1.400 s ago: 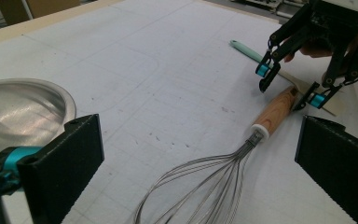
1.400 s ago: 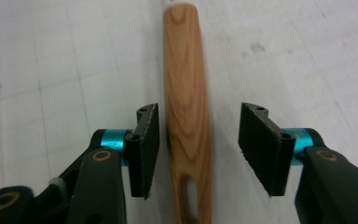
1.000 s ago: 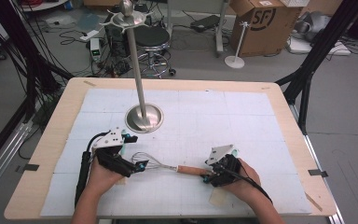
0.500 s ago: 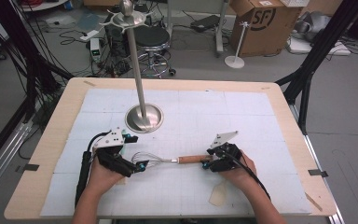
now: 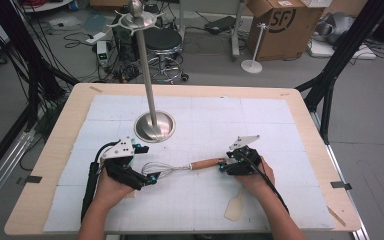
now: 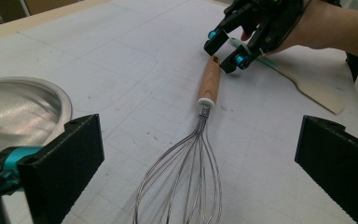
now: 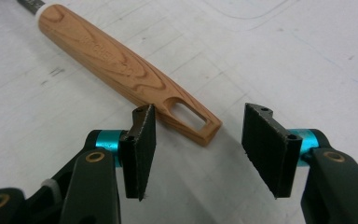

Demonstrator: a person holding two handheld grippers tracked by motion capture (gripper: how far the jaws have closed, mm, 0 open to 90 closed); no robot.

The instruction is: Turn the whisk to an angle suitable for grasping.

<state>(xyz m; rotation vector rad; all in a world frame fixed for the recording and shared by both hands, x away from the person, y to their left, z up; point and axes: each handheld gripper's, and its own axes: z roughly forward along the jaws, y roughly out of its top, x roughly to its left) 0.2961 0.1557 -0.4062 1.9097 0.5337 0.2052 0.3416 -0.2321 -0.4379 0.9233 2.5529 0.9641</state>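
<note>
right tool (image 5: pixel 223 165): jaws spread, straddling the slotted tip of the whisk's wooden handle (image 7: pixel 121 63), pads not pressing on it. left tool (image 5: pixel 152 178): jaws spread wide, wire loops (image 6: pixel 186 182) of the whisk (image 5: pixel 180 168) lying between them, no contact seen. the whisk lies flat on the white gridded mat (image 5: pixel 260 120) at the near middle of the desk (image 5: pixel 50 150), handle toward the right tool. a pale spatula (image 5: pixel 235 206) lies near the right hand (image 5: pixel 255 177). a metal stand (image 5: pixel 154 125) with a round base rises behind the whisk, just beyond the left tool.
</note>
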